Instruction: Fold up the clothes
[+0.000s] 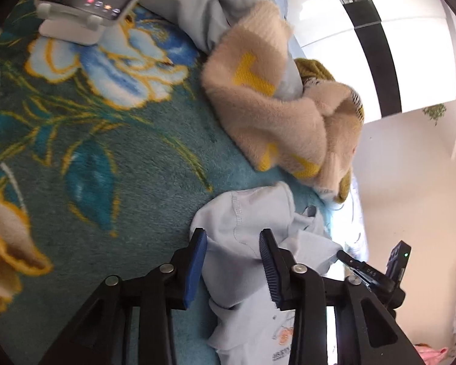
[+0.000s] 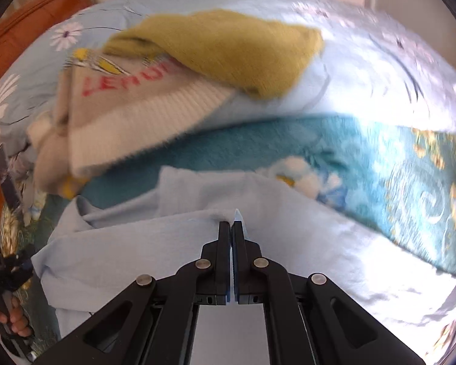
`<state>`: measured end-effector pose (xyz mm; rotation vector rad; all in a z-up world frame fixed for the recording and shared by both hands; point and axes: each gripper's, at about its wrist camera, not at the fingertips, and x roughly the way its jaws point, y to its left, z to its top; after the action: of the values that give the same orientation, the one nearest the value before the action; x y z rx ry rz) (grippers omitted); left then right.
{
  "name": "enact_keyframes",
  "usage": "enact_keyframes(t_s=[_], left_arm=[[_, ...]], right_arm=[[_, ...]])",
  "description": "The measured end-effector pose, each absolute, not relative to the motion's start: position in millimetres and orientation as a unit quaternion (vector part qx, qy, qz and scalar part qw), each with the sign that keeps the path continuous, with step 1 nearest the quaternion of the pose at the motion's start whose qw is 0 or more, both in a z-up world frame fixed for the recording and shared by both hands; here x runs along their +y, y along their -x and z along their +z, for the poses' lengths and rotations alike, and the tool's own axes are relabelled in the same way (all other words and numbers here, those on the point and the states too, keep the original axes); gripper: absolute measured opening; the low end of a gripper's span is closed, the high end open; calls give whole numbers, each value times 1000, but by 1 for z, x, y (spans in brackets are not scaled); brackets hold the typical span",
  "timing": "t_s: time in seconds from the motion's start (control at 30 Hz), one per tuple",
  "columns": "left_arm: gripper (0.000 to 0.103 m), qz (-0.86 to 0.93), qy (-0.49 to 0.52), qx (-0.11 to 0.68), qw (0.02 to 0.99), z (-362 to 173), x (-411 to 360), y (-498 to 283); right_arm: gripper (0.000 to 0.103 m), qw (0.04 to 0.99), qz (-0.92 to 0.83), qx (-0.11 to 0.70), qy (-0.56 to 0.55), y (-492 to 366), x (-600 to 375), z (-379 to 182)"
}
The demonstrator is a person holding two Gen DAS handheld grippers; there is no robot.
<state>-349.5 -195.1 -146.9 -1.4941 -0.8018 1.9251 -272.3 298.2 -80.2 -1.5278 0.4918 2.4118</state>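
A light blue garment (image 1: pixel 243 276) lies crumpled on the teal floral blanket (image 1: pixel 112 140). My left gripper (image 1: pixel 232 240) stands over it with the jaws apart. The cloth runs between the blue pads (image 1: pixel 194 267), which do not pinch it. In the right wrist view the same light blue garment (image 2: pixel 155 243) spreads below my right gripper (image 2: pixel 231 223). Its jaws are closed, with a small edge of the blue cloth caught at the tips. A beige fluffy sweater (image 1: pixel 276 115) with yellow letters lies bunched further along the blanket.
An olive knit garment (image 2: pixel 228 48) lies across a cream sweater (image 2: pixel 143 112) with red lettering, on a pale blue flowered quilt (image 2: pixel 364 70). A phone on a white stand (image 1: pixel 85 3) sits at the far end. A hand (image 2: pixel 15 319) holds the other gripper at lower left. A white wall (image 1: pixel 410 182) stands beside the bed.
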Motion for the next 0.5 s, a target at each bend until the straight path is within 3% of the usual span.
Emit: enact_keyframes(t_s=[0.07, 0.1, 0.17, 0.5], left_arm=[[31, 724, 561, -285, 282, -148, -190, 350], [18, 726, 561, -278, 282, -148, -187, 350], [3, 732, 562, -268, 277, -149, -183, 351], [3, 760, 541, -267, 243, -141, -204, 366]], right_arm=[[1, 125, 821, 186, 526, 270, 302, -86], [1, 126, 818, 193, 526, 270, 303, -89], [1, 122, 819, 190, 528, 270, 302, -89], [1, 118, 837, 170, 506, 280, 305, -68]])
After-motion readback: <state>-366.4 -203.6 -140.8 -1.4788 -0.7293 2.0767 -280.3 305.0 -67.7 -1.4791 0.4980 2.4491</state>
